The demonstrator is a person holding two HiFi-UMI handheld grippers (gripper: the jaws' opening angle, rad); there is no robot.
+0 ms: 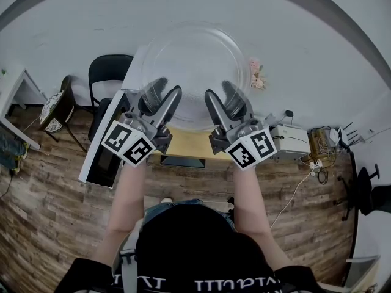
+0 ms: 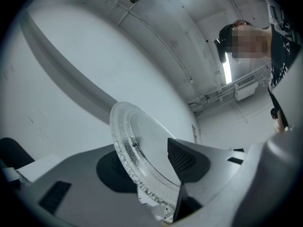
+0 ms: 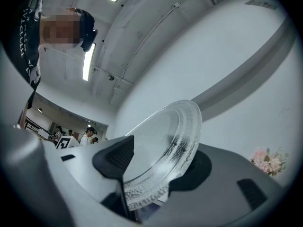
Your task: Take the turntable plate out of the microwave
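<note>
Plate (image 1: 195, 66) held aloft, out of microwave (image 1: 99, 163), which is seen below at left. Near rim clamped by left gripper (image 1: 164, 96) and right gripper (image 1: 224, 97), side by side; plate extends forward, tilted upward

head view looks steeply down from over the person onto left gripper (image 1: 166, 95) and right gripper (image 1: 219, 95). each gripper view sits close behind its jaws, tilted up. all three share the plate (image 1: 195, 57), perhaps the wall.
</note>
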